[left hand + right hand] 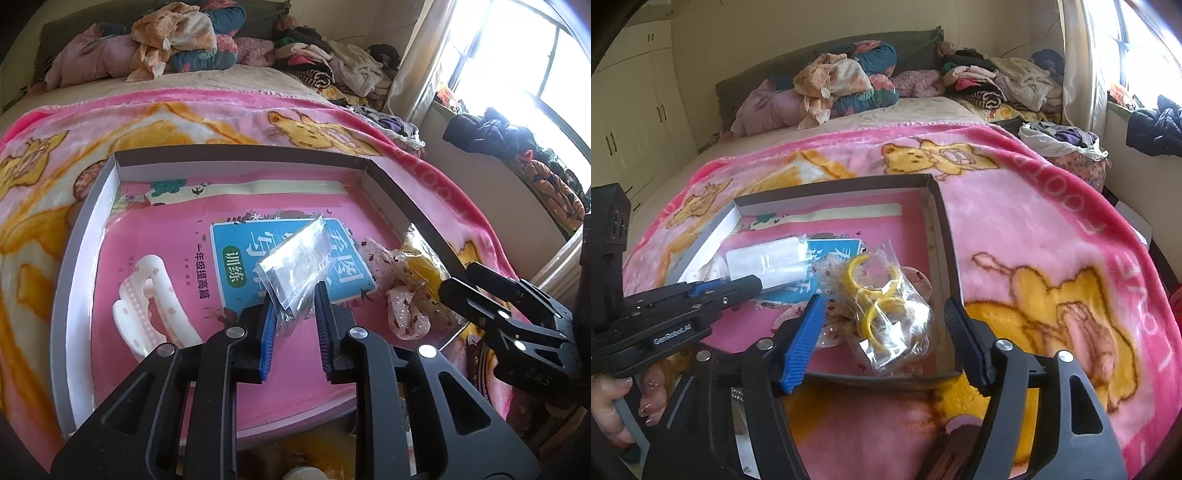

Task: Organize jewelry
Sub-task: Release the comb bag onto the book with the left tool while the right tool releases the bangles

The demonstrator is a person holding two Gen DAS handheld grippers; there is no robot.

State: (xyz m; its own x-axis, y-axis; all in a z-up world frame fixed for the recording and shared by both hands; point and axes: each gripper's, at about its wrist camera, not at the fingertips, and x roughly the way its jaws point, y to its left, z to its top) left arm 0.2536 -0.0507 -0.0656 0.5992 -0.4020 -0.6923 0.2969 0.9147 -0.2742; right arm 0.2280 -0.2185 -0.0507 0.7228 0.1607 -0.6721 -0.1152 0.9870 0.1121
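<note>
Nearest the right wrist camera, the right hand-held gripper (882, 332) stands with its jaws wide apart at the near rim of the shallow grey cardboard box (945, 236), touching nothing. Between the spread fingers, just inside that near rim, lies the crinkled clear plastic bag of yellow rings (886, 317), resting loose on the box floor and partly on a dotted, translucent fabric piece (402, 306). By the look of it this bag is now set down in the box and the right side is free.

Toward the left side of the box, the left hand-held gripper (295, 314) is clamped on the lower corner of a small clear plastic sleeve holding something pale (295, 262). It holds the sleeve tilted up above the blue-and-pink printed booklet (236, 266) that lines the box floor. A person's hand (613, 406) grips this tool's handle at the edge of the right view. By the left wall of the box lies a white plastic hair claw clip (147, 306).

The step in hand looks like placing the packets in the box: one is down, the sleeve is not yet released. The next move probably calls for lowering the sleeve onto a free patch of the booklet beside the ring bag and then opening the left jaws.

Beyond the box, the pink cartoon-print fleece blanket (1034, 229) covers the bed, with heaped clothes at the far end.
</note>
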